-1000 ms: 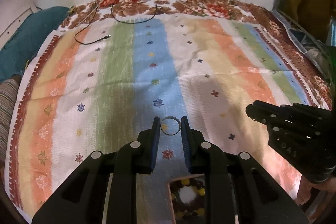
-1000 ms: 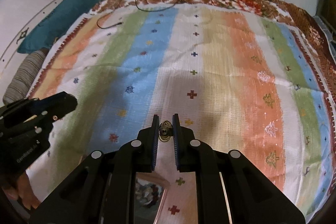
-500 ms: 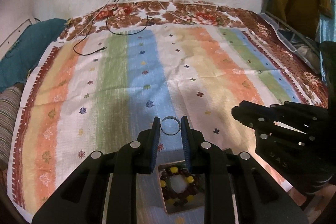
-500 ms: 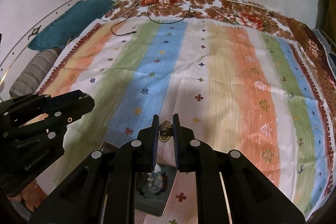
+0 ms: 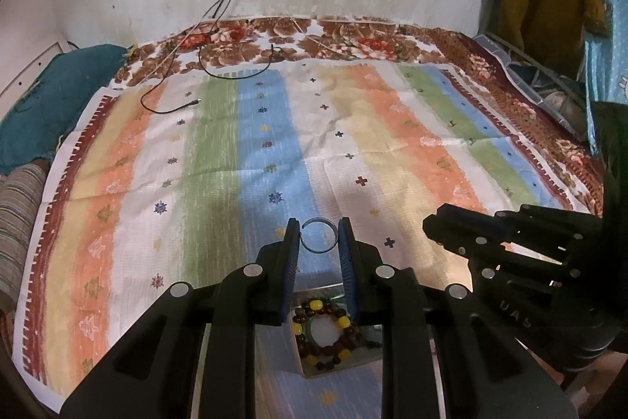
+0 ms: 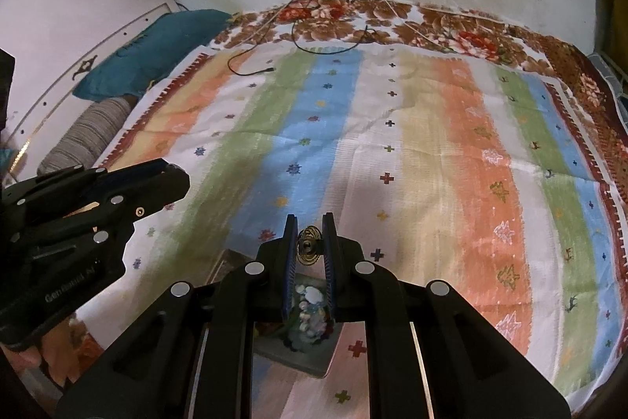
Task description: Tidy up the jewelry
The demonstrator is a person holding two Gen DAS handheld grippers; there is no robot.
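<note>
In the left wrist view, your left claw (image 5: 318,236) sits at centre, low in the frame, nearly closed on a thin metal ring (image 5: 318,235), one pad against each side of the hoop. The ring is stiff, very light and smooth, so it will likely slip or twist if you ease the squeeze; holding it across its width, as you do now, looks like the sound grip. Below the claw, at bottom centre, an open box (image 5: 337,366) holds a beaded bracelet (image 5: 322,334) of dark and yellow beads. That bracelet is probably limp and will roll, so take it by a bunch of beads rather than by one.

At the right edge of that view your right claw (image 5: 428,222) shows from the side. In the right wrist view it (image 6: 310,236) is at centre, closed almost fully on a small gold ornament (image 6: 309,247) with a round, ribbed face. I cannot tell whether it is an earring or a ring. It looks delicate, so keep the pressure gentle. Beneath it lies a second box (image 6: 314,360) of pale stones on the striped bed cover (image 6: 431,144).
</note>
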